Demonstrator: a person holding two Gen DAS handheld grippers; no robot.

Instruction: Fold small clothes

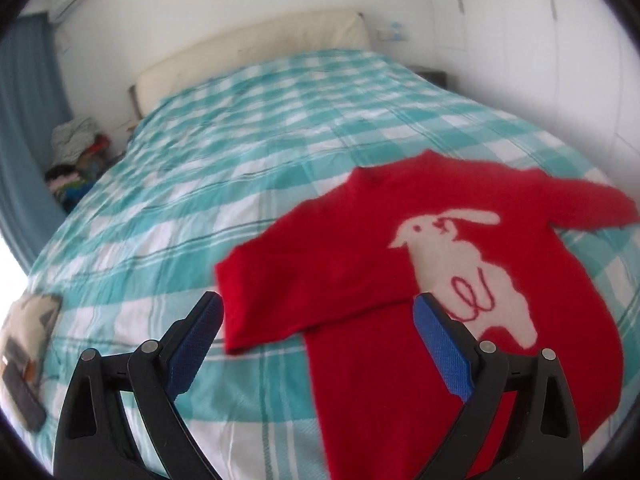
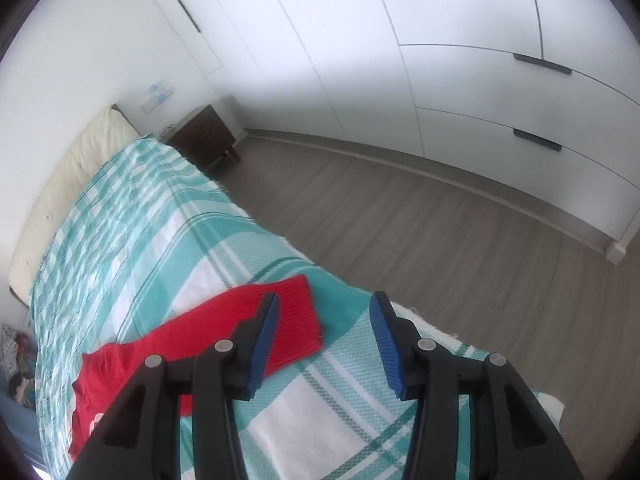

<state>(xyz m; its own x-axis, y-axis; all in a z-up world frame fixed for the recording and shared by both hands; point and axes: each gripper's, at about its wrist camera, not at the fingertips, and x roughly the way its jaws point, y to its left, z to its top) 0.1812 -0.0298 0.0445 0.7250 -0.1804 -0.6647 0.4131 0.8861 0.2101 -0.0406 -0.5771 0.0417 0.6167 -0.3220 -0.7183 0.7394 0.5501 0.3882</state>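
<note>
Your left hand-held gripper (image 1: 318,320) hangs above the bed with its jaws spread wide and nothing between the blue pads, and your right hand-held gripper (image 2: 324,320) is likewise open and empty, its left pad (image 2: 266,340) hovering over the cuff of a sleeve without pressing on it. Just past the left gripper lies the red sweater (image 1: 420,264), face up on the checked bedspread (image 1: 240,140), its white bird motif (image 1: 468,264) showing. The sleeve nearest the left gripper (image 1: 280,284) is already bent across toward the body, while the other sleeve (image 2: 280,324) stretches out flat toward the bed's edge, near the wooden floor (image 2: 440,240). From this I judge that you are early in the fold: the garment is spread out and both grippers are free above it, so the sleeve folds are the step in hand and the body fold is not yet done. The next move seems to call for lowering the right gripper onto the outstretched cuff, closing on the top layer of knit only, and carrying it inward across the chest so it lies flat over the motif. Keep the pads from catching the bedspread beneath, since the fluffy knit sits right on it. Farther off, the cream headboard (image 1: 256,52), a pile of clothes (image 1: 80,148) beside the bed and the dark bedside cabinet (image 2: 204,136) stand well apart from your work.
</note>
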